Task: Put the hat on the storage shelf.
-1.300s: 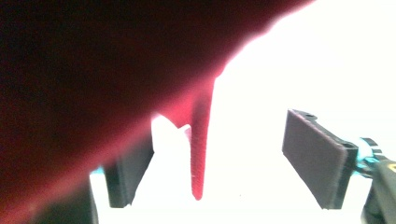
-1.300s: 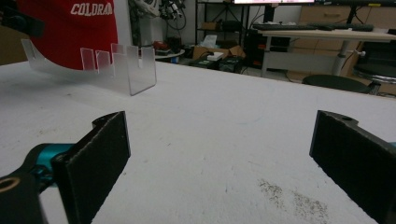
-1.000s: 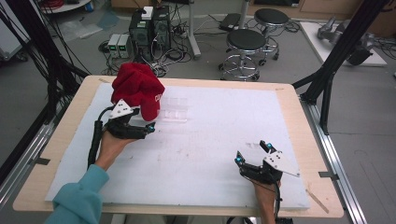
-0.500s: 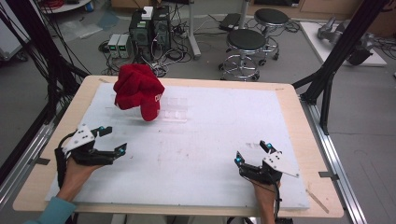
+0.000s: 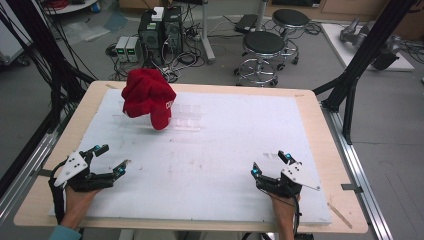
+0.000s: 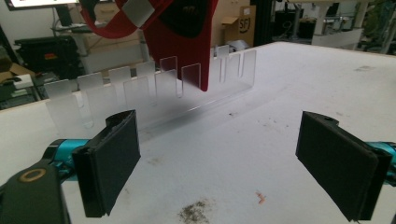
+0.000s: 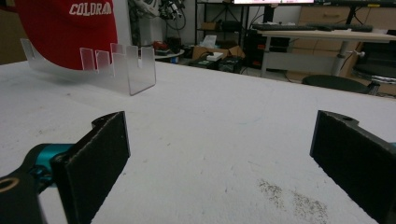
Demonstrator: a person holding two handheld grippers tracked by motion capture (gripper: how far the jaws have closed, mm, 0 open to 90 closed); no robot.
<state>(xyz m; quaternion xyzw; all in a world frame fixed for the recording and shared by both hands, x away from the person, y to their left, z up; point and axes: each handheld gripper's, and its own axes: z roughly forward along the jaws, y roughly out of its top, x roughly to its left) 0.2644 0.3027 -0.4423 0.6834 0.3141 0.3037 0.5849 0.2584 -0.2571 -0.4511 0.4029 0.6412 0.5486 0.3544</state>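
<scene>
Fingers of both the left gripper [image 5: 111, 159] and right gripper [image 5: 270, 164] spread wide, well apart from the red cap [image 5: 147, 97] on the clear rack [image 5: 186, 122].

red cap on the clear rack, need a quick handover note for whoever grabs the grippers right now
Left gripper: open, holding nothing, low over the near left part of the white table mat.
Right gripper: open, holding nothing, low over the near right part of the mat.
Red cap: propped on the left end of the clear slotted rack at the far side of the mat, apart from both grippers. Its brim hangs down in front of the slots in the left gripper view.
Done: cap appears placed on the rack and is free of both grippers.
Left: probably nothing but checking that the cap sits steady; the rack's other slots hold nothing.
</scene>
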